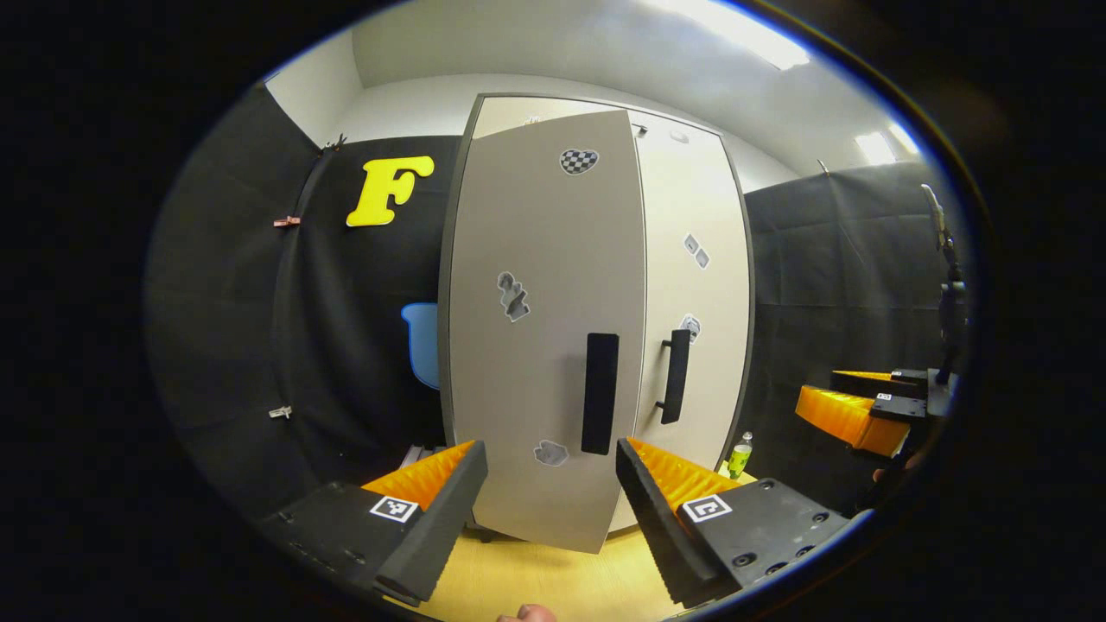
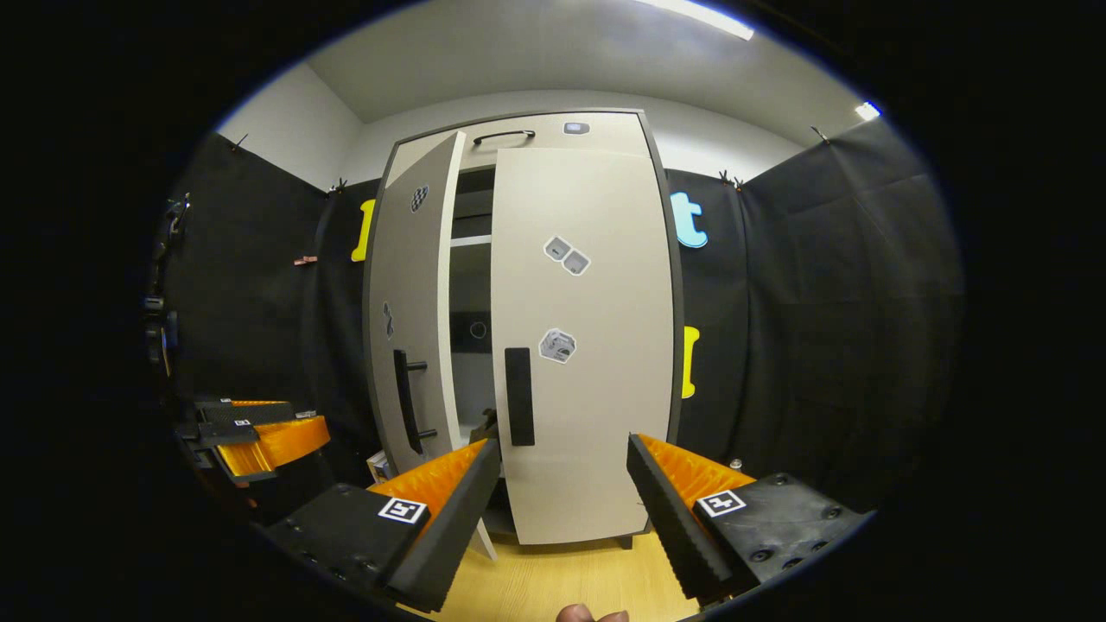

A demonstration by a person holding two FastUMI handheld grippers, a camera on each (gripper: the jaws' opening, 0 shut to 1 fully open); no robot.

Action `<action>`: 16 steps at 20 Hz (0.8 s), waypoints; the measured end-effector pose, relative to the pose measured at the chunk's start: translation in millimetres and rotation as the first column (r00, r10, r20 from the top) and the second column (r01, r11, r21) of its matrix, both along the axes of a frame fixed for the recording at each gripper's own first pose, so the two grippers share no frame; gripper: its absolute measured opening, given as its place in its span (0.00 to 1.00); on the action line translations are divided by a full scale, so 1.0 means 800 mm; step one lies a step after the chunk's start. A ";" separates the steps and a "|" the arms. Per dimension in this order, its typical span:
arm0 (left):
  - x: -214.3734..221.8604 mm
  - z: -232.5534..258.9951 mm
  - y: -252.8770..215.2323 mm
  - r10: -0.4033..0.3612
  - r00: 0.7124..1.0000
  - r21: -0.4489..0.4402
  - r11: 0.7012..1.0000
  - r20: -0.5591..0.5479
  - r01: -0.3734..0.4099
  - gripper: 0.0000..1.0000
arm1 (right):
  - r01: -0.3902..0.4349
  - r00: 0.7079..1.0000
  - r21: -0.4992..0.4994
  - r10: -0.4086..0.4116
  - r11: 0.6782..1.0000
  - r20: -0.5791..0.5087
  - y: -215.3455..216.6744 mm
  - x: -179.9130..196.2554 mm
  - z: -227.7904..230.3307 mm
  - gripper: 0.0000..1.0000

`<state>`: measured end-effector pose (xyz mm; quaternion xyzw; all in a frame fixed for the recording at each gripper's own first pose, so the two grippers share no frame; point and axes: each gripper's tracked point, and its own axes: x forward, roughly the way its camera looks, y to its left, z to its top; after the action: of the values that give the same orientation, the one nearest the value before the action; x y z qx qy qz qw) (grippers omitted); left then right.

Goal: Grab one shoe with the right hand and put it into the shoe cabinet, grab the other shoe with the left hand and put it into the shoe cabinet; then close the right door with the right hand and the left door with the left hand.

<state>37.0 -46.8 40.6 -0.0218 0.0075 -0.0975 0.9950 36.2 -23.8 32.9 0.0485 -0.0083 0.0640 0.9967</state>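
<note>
Narrow gap btwn left door [image 2: 413, 320] & right door [image 2: 581, 345], maybe passable.

Matt smooth shoe cabinet [image 2: 579, 345] doors, black matt handles [image 2: 518, 396] — pale wood-look floor [image 2: 570, 579]

Beige shoe cabinet [image 2: 579, 345] doors carry black handles [image 2: 518, 396] above a yellow wooden floor [image 2: 562, 579].

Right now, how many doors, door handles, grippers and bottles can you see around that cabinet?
Tall doors: 2, left door ajar, right door.
Tall-door handles: 2.
Grippers: 2, left gripper, right gripper.
Bottles: 1, green bottle.
Total: 7.
</note>
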 end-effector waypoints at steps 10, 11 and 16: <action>0.001 0.005 0.020 0.069 0.997 0.023 0.997 0.023 -0.070 0.98 | 0.022 1.000 -0.019 -0.022 1.000 -0.008 -0.007 0.003 -0.003 0.97; 0.001 0.006 0.024 0.080 0.997 0.023 0.996 0.023 -0.080 0.98 | 0.024 1.000 -0.021 -0.024 0.999 -0.006 -0.008 0.002 -0.003 0.97; -0.001 0.008 0.033 0.105 0.994 0.020 0.994 0.040 -0.106 0.95 | 0.033 0.999 -0.024 -0.033 0.999 0.001 -0.008 0.004 -0.001 0.98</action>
<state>36.6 -20.3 47.2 -0.0094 -0.0118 -0.0450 0.9989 39.0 -30.5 32.1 0.0362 -0.0087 0.0476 0.9982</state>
